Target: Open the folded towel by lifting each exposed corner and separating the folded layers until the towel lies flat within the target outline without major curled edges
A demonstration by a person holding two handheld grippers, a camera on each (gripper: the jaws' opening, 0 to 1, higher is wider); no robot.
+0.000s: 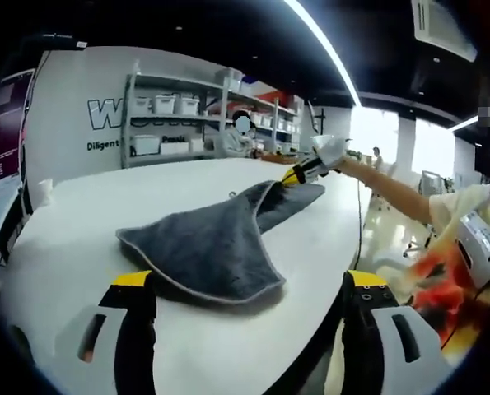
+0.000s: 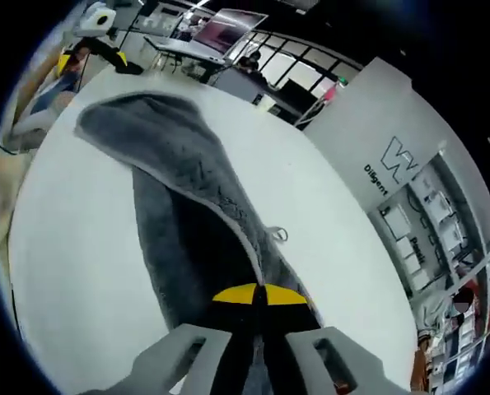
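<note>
One right gripper (image 2: 257, 300) has its fingers clamped on the towel (image 1: 220, 239); left gripper (image 1: 245, 292) fingers apart.

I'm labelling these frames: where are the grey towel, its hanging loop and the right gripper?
Grey terry towel (image 1: 216, 247): left gripper view, near panel.
Hanging loop (image 2: 278, 234): right gripper view, edge loop.
Right gripper (image 2: 259, 298): right gripper view, between tips.

Wall (image 1: 72, 123): large "W", partly hidden; below, "Diligent", cut off.

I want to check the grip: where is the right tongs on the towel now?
In the left gripper view the right tongs pinch the towel's far corner, lifted off the table.
</note>
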